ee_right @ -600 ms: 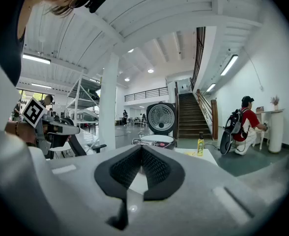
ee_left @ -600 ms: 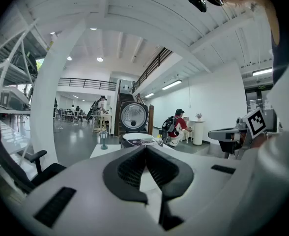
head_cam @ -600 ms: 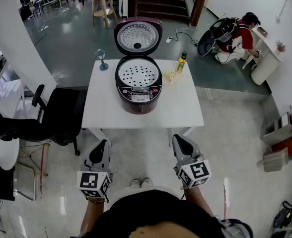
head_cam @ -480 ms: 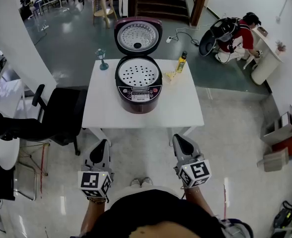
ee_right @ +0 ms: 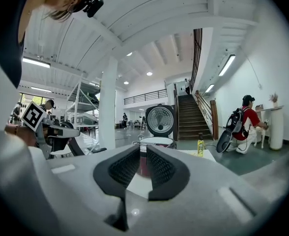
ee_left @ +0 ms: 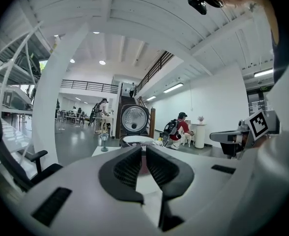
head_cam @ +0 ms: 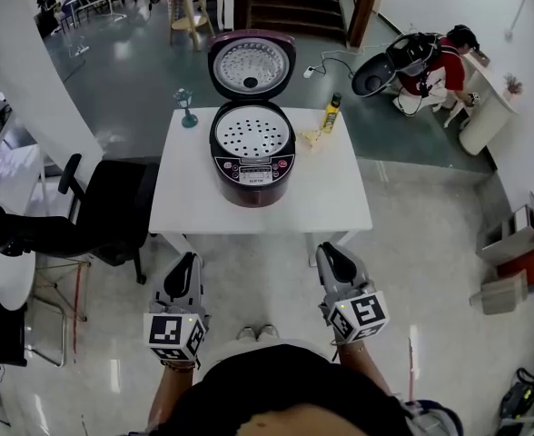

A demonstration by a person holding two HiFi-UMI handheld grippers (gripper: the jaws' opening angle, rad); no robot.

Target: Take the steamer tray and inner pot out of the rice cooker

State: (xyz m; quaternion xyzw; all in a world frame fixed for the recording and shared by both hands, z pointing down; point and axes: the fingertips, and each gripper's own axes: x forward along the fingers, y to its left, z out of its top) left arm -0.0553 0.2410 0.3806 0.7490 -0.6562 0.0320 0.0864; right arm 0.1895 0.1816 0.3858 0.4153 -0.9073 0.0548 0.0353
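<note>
Left tongs (head_cam: 186, 262) pressed together, empty | right tongs (head_cam: 327, 252) likewise | rice cooker (head_cam: 252, 157) label unreadable

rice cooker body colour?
Dark maroon rice cooker; shows best in the head view.

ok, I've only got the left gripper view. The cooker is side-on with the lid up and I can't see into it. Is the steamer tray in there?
Observer: Yes. The head view looks down on it. The perforated steamer tray sits in the top of the rice cooker, in front of the raised lid.
Operator: And the right gripper? I only see its side. Is it holding anything?
Observer: No. The right gripper view shows the right gripper with its jaws together and nothing between them.
</note>
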